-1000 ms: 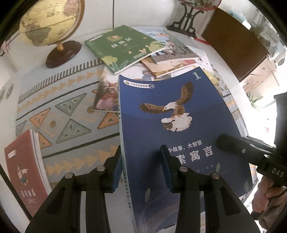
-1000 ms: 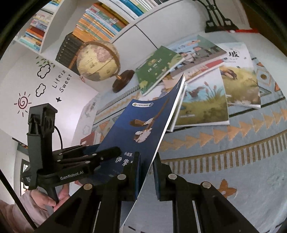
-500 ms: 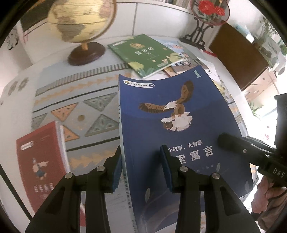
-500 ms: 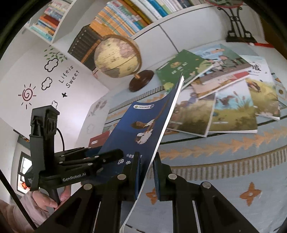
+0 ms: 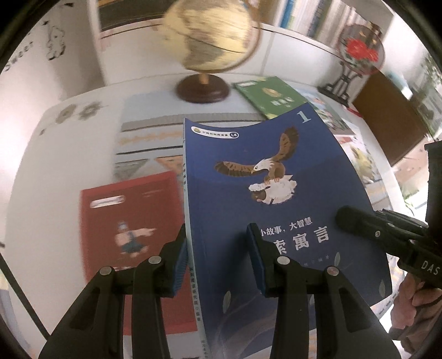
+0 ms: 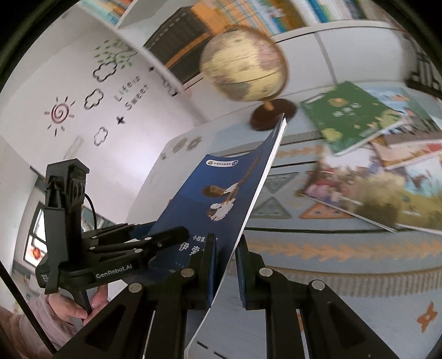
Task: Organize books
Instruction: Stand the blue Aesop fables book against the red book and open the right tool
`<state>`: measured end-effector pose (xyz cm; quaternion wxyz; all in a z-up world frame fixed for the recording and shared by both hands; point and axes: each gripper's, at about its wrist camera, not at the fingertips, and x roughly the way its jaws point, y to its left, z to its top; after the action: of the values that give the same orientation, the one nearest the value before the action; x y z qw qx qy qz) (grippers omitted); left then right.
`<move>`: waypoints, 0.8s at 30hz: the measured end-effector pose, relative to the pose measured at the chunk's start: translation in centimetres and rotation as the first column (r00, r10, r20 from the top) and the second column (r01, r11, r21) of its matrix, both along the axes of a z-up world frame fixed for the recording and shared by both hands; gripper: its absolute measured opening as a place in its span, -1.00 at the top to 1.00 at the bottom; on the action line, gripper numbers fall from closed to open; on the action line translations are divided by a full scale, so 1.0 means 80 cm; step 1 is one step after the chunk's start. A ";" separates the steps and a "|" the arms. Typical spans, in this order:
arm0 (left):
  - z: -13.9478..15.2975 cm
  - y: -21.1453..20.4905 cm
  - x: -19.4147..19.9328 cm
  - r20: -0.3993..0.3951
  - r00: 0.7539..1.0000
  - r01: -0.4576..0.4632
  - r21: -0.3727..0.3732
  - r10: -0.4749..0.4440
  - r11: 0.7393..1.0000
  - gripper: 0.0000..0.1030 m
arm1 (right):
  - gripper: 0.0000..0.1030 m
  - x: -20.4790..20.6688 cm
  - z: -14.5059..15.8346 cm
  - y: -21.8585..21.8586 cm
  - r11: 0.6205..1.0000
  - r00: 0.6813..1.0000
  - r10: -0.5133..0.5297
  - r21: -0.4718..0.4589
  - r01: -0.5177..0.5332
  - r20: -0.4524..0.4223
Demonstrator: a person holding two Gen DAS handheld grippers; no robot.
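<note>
A blue book with an eagle on its cover hangs tilted above the table, held by both grippers. My left gripper is shut on its spine edge, one pad under the spine and one on the cover. The right gripper is shut on the opposite page edge. Each gripper shows in the other's view: the right gripper's finger and the left gripper, both hand-held. Below the blue book, to its left, a red book lies flat. A green book lies farther back.
A globe on a dark wooden base stands at the back of the patterned tablecloth. Several picture books lie spread to the right. Behind are full bookshelves, a red ornament on a black stand and a brown cabinet.
Both grippers have carried the blue book leftward across the table and slightly up. The red book now lies right under its left side, and the globe looms closer.
</note>
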<state>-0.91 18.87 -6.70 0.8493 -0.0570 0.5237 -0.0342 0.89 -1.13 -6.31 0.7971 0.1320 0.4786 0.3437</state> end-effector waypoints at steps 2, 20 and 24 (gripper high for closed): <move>0.001 0.021 -0.006 0.004 1.000 -0.028 -0.003 0.028 1.000 0.28 | 0.74 0.000 0.000 0.021 1.000 1.000 0.027 0.001 -0.027 0.006; -0.037 0.153 -0.053 -0.037 0.976 -0.217 -0.009 0.217 0.976 0.27 | 0.73 -0.006 -0.038 0.177 0.983 0.983 0.182 -0.018 -0.182 -0.026; -0.055 0.167 -0.056 -0.062 0.969 -0.242 -0.024 0.240 0.970 0.27 | 0.73 -0.006 -0.054 0.191 0.983 0.982 0.181 -0.031 -0.183 -0.052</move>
<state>-5.41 32.20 -11.12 0.8305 -0.1346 0.5369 0.0626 0.41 14.13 -10.65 0.7526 0.0820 0.5141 0.4032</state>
